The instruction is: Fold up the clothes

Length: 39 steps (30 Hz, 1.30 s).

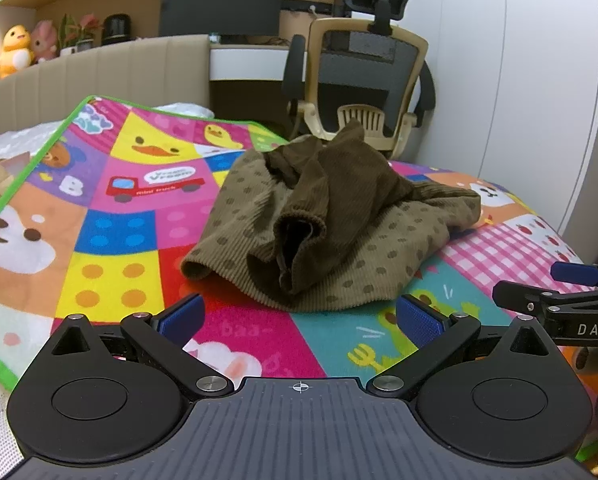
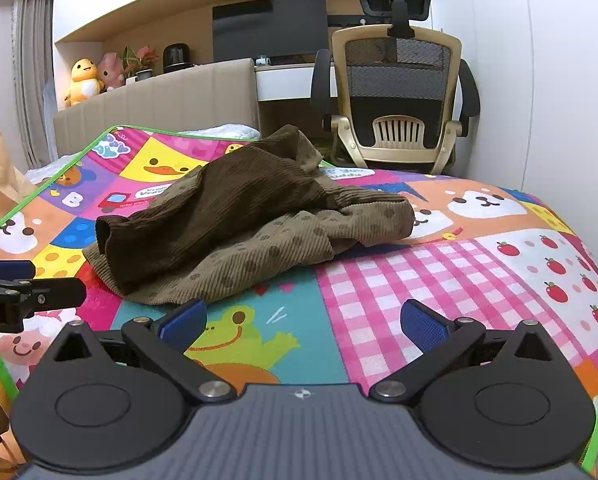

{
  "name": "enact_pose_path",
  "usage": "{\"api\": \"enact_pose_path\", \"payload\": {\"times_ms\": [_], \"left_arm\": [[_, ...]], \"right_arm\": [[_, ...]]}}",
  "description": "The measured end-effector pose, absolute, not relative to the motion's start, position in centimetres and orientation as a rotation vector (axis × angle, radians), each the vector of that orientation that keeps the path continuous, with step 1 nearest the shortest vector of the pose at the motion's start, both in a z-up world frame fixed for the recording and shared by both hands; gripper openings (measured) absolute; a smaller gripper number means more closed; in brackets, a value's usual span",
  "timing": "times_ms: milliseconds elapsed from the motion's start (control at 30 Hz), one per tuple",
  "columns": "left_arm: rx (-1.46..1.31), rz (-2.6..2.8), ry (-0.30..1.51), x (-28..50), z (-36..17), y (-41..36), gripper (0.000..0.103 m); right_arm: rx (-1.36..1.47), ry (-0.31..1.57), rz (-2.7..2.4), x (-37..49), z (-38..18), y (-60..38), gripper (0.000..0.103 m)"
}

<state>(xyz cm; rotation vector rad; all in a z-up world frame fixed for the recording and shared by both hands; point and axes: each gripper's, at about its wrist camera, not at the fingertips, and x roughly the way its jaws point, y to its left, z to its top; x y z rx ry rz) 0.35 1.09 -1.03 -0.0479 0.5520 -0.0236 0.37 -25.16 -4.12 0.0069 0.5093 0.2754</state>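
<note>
We see a crumpled brown corduroy garment (image 1: 331,220) lying on a colourful cartoon play mat (image 1: 111,236).

Our left gripper (image 1: 299,318) and right gripper (image 2: 303,320) hover just short of it, both spread wide, holding nothing, 2 blue pads (image 1: 181,317) apiece.

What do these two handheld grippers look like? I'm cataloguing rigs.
Both match: the left gripper and right gripper have black linkage arms with silver pivot bolts, round black discs, a ribbed grey body with a crosshair mark, and textured blue pads on the jaws. White lettering marks their sides. No sleeves visible.
</note>
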Motion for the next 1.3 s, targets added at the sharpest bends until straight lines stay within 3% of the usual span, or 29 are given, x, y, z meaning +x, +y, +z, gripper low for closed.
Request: {"api": "enact_pose_path", "payload": {"times_ms": [1033, 1300], "left_arm": [[-0.042, -0.033, 0.579, 0.7, -1.3, 1.0, 0.103], [-0.048, -0.082, 0.583, 4.9, 2.0, 3.0, 0.103]], "right_arm": [[0.009, 0.535, 0.28, 0.7, -4.7, -25.3, 0.103], [0.052, 0.615, 0.32, 5.6, -4.0, -26.6, 0.103]]}}
